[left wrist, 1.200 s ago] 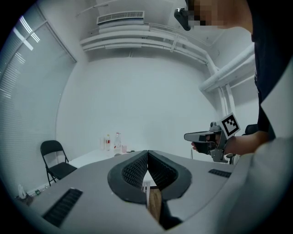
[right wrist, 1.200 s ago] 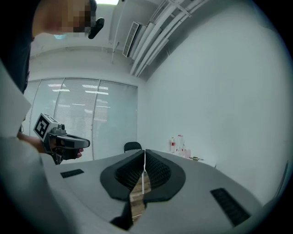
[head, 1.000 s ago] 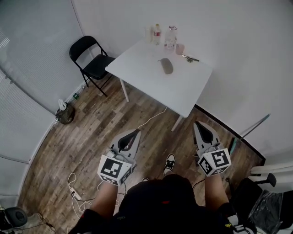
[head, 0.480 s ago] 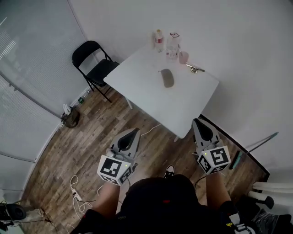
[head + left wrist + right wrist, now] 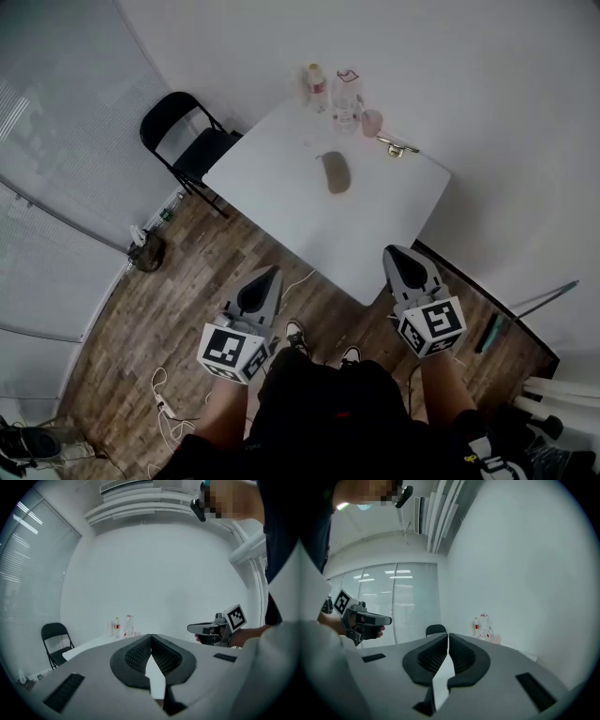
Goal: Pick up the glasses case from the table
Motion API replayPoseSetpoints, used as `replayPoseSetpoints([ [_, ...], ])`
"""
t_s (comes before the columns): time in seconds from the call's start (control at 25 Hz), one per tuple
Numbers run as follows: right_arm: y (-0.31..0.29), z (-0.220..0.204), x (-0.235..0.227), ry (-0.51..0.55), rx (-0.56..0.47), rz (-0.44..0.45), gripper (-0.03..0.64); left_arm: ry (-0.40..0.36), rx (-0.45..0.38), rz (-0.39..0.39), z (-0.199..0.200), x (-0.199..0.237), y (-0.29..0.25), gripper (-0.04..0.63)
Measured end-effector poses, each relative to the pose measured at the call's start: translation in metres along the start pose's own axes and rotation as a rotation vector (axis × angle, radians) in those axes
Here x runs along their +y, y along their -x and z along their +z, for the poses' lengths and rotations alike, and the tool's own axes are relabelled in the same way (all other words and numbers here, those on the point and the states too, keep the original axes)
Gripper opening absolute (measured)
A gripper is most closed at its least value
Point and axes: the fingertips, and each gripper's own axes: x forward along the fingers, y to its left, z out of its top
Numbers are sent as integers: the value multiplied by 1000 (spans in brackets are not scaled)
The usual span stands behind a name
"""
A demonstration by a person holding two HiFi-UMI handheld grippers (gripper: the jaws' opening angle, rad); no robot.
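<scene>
A grey oval glasses case (image 5: 335, 172) lies near the middle of the white table (image 5: 281, 202) in the head view. Both grippers hang short of the table's near edge, well apart from the case. My left gripper (image 5: 272, 271) is over the wood floor, jaws together with nothing between them, as the left gripper view (image 5: 151, 635) shows. My right gripper (image 5: 394, 251) is by the table's near right corner, also shut and empty (image 5: 447, 634). The case is hidden behind the jaws in both gripper views.
Two bottles (image 5: 315, 81) (image 5: 347, 89), a pink cup (image 5: 372, 123) and a small gold object (image 5: 397, 146) stand at the table's far edge. A black folding chair (image 5: 183, 131) sits left of the table. Cables (image 5: 164, 398) lie on the floor. White walls close off the back.
The person has walked toward the table: it and the case now lie closer to both grippers in the head view. Both grippers stay shut.
</scene>
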Motion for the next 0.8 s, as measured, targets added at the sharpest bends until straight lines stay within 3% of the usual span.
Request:
replayPoseSetpoints([
  [0.24,-38,4,-10,44,33,-67,23,21,-20,-78,4,40,-40,20],
  [0.56,-134,18,-35,83,64,-192,23,19,-32,-160,27,143,-93,20],
  [0.8,-199,12,-44,110,104,-266,25,-1,1,-216,14,194,-121,20],
])
